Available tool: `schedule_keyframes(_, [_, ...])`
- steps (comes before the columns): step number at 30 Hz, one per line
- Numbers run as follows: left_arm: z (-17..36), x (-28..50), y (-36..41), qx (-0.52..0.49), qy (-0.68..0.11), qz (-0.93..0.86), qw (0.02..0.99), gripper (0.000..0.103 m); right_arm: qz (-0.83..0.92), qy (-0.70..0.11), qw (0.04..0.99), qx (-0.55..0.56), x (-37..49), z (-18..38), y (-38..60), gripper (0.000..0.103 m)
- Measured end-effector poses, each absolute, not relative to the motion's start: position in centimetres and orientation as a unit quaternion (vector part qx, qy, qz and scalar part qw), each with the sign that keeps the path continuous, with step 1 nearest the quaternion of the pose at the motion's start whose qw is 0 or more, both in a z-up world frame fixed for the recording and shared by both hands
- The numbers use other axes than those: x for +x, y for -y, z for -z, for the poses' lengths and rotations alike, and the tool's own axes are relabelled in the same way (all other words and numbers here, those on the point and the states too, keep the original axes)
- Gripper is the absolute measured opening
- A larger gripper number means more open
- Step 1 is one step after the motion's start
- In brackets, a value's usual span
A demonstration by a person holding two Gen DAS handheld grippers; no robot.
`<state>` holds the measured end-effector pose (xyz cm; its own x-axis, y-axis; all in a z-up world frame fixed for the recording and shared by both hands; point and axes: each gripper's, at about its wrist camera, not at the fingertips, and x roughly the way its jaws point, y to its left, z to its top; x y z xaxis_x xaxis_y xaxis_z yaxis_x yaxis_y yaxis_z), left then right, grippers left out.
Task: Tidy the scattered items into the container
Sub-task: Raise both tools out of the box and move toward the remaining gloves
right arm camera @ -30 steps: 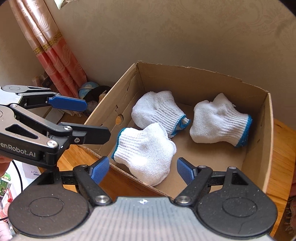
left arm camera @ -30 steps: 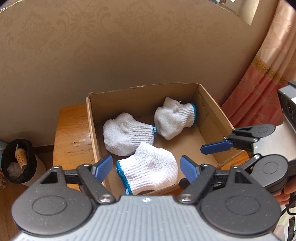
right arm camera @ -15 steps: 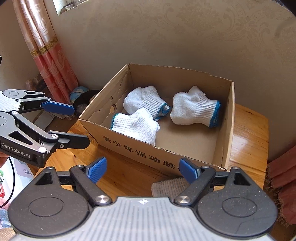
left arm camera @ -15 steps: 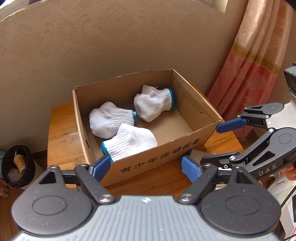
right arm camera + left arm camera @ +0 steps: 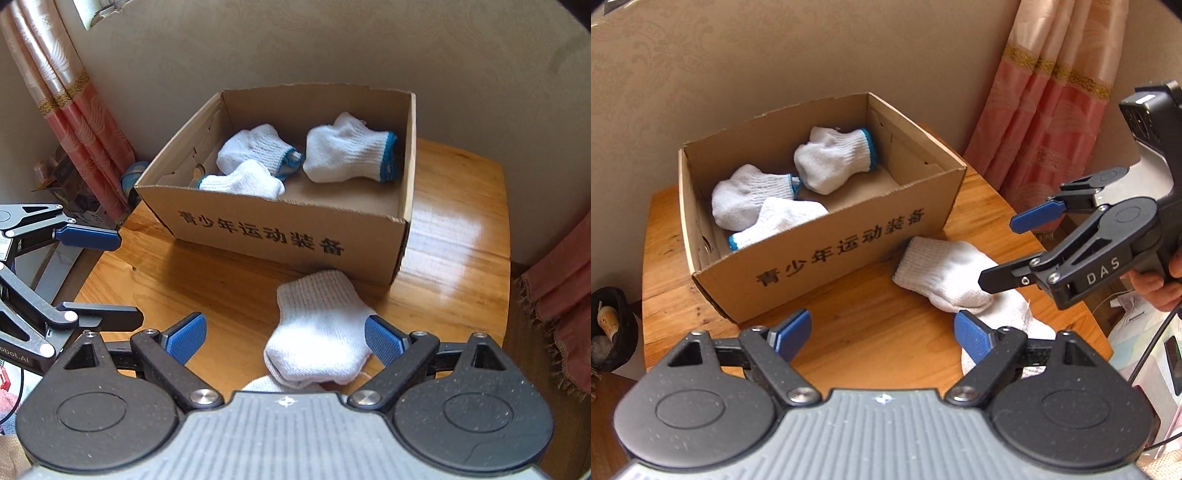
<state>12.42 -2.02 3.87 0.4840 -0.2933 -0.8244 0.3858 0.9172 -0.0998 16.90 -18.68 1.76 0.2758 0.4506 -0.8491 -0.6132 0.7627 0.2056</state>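
Observation:
A cardboard box (image 5: 849, 243) (image 5: 258, 229) with printed characters stands on a wooden table (image 5: 868, 332) (image 5: 454, 236). Three white gloves with blue cuffs lie inside it (image 5: 834, 158) (image 5: 347, 151). A plain white glove (image 5: 942, 273) (image 5: 317, 325) lies on the table in front of the box, partly over another white piece (image 5: 1015, 317). My left gripper (image 5: 882, 334) is open and empty above the table's front. My right gripper (image 5: 284, 336) is open, low over the white glove, which lies between its fingers; it also shows in the left wrist view (image 5: 1015, 251).
A beige wall stands behind the box. Pink curtains (image 5: 1052, 122) (image 5: 74, 110) hang beside the table. A dark bin with rubbish (image 5: 609, 328) sits on the floor to the left of the table. Clutter lies on the floor by the curtain (image 5: 74, 184).
Both grippers have pulled back and away from the box. The loose white glove on the table has come into full view, and the right gripper has come down over it.

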Motion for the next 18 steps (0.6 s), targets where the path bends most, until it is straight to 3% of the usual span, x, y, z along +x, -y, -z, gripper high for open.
schedule_keyframes(18, [-0.9, 10.7, 2.8, 0.051, -0.506, 0.202, 0.837, 0.085, -0.311, -0.555, 0.767, -0.084, 15.3, 4.2, 20.4, 0.095])
